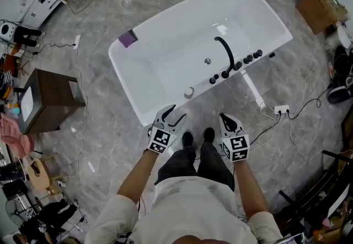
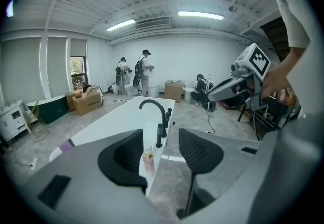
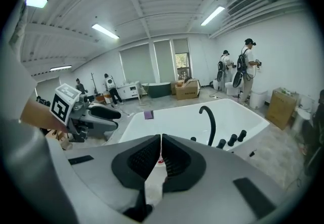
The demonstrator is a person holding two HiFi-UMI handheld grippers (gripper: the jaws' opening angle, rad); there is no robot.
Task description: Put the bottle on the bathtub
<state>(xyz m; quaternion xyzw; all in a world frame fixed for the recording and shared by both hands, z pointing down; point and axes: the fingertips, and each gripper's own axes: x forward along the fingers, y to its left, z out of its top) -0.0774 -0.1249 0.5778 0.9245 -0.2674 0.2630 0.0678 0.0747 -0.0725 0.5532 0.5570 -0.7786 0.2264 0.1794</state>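
Note:
A small pink bottle (image 1: 189,92) with a white cap stands upright on the near rim of the white bathtub (image 1: 124,72), left of the black faucet (image 1: 226,53). My left gripper (image 1: 174,114) hovers just short of that rim, open and holding nothing. In the left gripper view the bottle (image 2: 148,160) shows between my left gripper's (image 2: 159,139) spread jaws, ahead of them and apart. My right gripper (image 1: 227,119) hangs to the right of it, below the faucet knobs, shut and empty. In the right gripper view my right gripper's (image 3: 161,139) jaws meet over the tub (image 3: 177,117).
A purple block (image 1: 128,38) lies on the tub's far left corner. A wooden side table (image 1: 52,99) stands left, a cardboard box (image 1: 320,6) at the upper right. A power strip (image 1: 281,109) with cables lies on the floor right of the tub. People (image 2: 142,71) stand far back.

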